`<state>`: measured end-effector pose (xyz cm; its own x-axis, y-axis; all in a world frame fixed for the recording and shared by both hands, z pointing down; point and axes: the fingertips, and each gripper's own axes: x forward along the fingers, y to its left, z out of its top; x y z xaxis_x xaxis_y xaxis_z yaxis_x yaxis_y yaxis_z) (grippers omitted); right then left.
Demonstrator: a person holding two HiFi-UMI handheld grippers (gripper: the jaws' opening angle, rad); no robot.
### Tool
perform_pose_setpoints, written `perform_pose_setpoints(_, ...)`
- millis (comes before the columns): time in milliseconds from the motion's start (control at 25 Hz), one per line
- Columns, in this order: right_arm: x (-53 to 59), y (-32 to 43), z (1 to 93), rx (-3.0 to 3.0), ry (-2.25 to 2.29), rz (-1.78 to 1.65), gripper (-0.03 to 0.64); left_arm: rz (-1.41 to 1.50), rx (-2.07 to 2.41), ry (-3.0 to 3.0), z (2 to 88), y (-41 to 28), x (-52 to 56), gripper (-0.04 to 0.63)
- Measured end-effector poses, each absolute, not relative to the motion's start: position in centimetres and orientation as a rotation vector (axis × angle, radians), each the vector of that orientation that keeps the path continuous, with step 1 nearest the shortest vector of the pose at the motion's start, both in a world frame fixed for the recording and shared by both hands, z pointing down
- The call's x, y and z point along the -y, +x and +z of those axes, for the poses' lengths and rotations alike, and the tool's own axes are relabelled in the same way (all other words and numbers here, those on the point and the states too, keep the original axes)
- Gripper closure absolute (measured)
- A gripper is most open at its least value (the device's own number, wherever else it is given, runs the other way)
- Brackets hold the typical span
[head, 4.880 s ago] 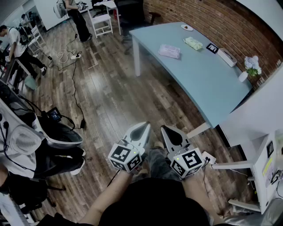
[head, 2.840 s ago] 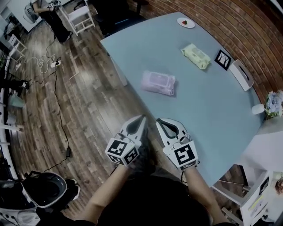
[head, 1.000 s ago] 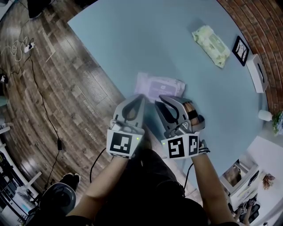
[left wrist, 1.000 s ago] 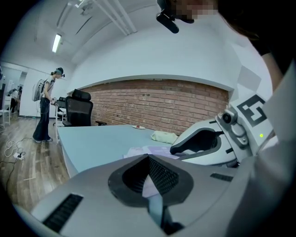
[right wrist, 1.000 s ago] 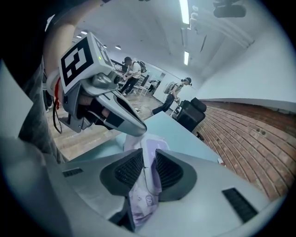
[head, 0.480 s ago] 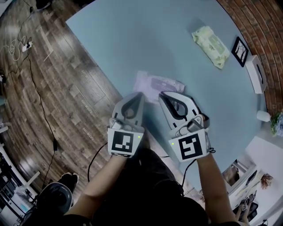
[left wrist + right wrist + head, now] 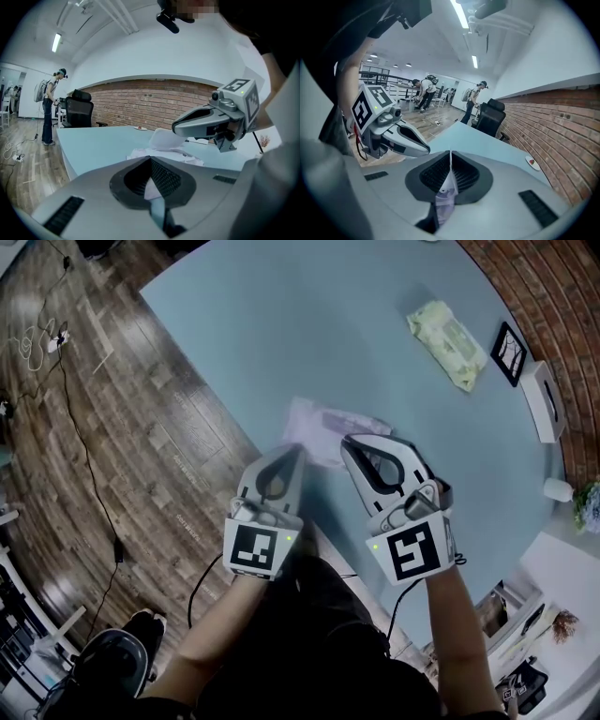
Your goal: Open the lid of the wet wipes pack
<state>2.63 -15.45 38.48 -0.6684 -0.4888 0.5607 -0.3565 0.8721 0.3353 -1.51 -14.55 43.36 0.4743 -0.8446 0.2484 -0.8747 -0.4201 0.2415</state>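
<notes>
- At the near edge of the blue table (image 7: pixel 281 315): lilac wet wipes pack (image 7: pixel 323 427) lies flat, directly ahead of both grippers and touching both tips.
- Pack's long axis runs roughly left to right across the head view, crosswise to the line of the jaws.
- Left gripper (image 7: pixel 296 450): tip on the pack's near left corner. Its own view shows the jaws drawn together with a sliver of lilac pack between them. Judged as pinning the pack down.
- Right gripper (image 7: pixel 349 442): tip over the middle of the pack's near side. Jaws are closed on a thin lilac sheet that stands up above the tips, read as the lid (image 7: pixel 164 139).
- In the left gripper view the lid curls up pale off the pack, right under the right gripper's tip. Partly lifted, not yet folded back.
- Neither hand is nearer; both are on the pack. The pull would have to go up and away from the left gripper's hold.
- Against half a second ago: the right gripper has drawn slightly back and to the right, while the left one is almost unmoved. Nearly three seconds ago both hung well short of the pack.
- Also on the table, well apart: green wipes pack (image 7: pixel 448 341), small picture frame (image 7: pixel 509 352).
</notes>
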Motion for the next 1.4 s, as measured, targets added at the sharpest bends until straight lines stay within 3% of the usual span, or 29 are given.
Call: perform_pose_setpoints(1400,19.3,4.3,37.4,2.399,0.774,-0.208,0.588,0.086,1.377,2.437,42.7,-3.5,15.7,0.584)
